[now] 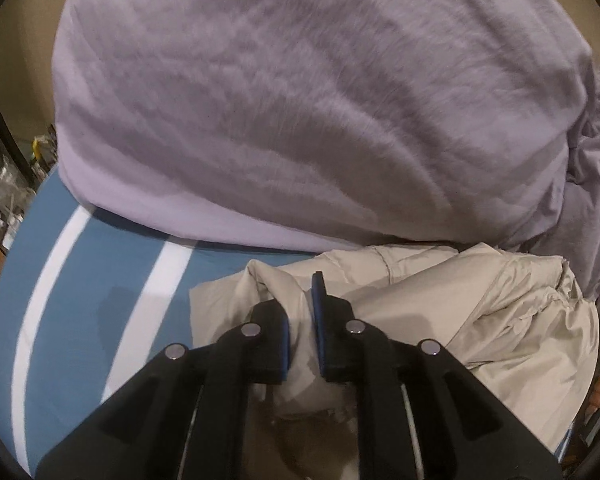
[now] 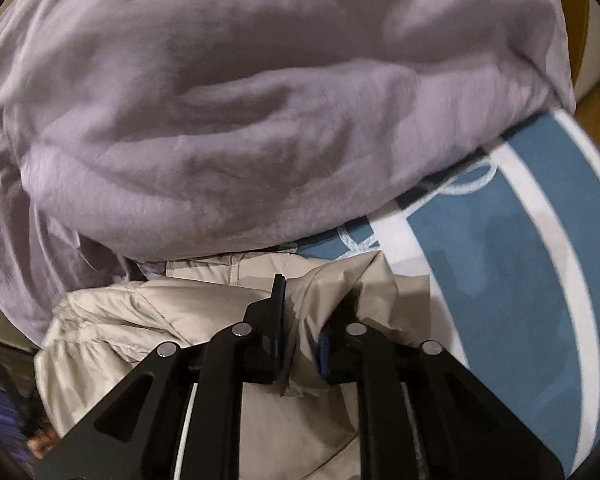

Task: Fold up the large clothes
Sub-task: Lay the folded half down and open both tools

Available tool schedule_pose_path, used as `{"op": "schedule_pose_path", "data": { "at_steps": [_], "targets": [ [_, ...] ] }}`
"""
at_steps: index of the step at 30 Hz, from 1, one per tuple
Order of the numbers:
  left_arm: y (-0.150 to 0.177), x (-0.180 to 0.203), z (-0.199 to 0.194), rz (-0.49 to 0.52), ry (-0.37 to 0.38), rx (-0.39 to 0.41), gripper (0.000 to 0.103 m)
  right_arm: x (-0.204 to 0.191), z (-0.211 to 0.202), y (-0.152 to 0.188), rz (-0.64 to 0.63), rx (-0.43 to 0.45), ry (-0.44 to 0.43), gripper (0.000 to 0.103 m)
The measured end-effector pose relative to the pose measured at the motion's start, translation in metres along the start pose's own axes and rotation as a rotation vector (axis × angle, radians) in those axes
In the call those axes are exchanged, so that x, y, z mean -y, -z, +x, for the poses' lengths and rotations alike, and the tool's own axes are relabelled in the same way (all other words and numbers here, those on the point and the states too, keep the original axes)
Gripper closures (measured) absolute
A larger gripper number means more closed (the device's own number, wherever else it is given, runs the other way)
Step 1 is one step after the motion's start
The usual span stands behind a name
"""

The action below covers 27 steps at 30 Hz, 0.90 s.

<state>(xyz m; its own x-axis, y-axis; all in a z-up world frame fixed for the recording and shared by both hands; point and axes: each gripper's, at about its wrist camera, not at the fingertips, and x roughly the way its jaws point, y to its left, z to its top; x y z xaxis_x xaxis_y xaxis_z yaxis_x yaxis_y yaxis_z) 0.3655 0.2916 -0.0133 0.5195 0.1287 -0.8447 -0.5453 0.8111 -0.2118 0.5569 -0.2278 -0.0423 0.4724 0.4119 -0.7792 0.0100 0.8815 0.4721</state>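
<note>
I hold a beige garment (image 1: pixel 440 304) bunched on a blue, white-striped cover (image 1: pixel 80 300).
Left gripper (image 1: pixel 302 312) and right gripper (image 2: pixel 300 320) each pinch its cloth at six o'clock; a lilac blanket (image 2: pixel 220 120) heaps at twelve; shelf clutter (image 1: pixel 8 192) at nine.

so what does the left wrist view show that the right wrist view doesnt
Only the left wrist view: cluttered shelves at its left edge. Only the right wrist view: a white rope pattern on the blue striped cover. Both: the lilac bedding, the beige garment, and a tool closed on beige cloth, left tool, right tool.
</note>
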Motion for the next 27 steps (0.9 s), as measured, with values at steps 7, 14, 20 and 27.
{"op": "schedule_pose_path", "data": {
  "at_steps": [7,14,20,27],
  "targets": [
    [-0.013,-0.008,-0.001,-0.05,0.066,-0.037,0.072,0.004,-0.026,-0.005,0.006,-0.013,-0.023,0.075],
    [-0.027,0.005,-0.044,0.031,-0.026,0.113,0.024,-0.008,-0.066,-0.007,-0.042,0.103,0.039,0.048],
    [-0.022,0.027,-0.06,0.082,0.003,0.119,0.024,-0.059,-0.071,0.014,-0.164,0.066,-0.036,0.048],
    [0.004,0.079,-0.059,0.162,0.063,0.091,0.024,-0.144,-0.037,0.068,-0.346,-0.086,-0.141,0.047]
  ]
}}
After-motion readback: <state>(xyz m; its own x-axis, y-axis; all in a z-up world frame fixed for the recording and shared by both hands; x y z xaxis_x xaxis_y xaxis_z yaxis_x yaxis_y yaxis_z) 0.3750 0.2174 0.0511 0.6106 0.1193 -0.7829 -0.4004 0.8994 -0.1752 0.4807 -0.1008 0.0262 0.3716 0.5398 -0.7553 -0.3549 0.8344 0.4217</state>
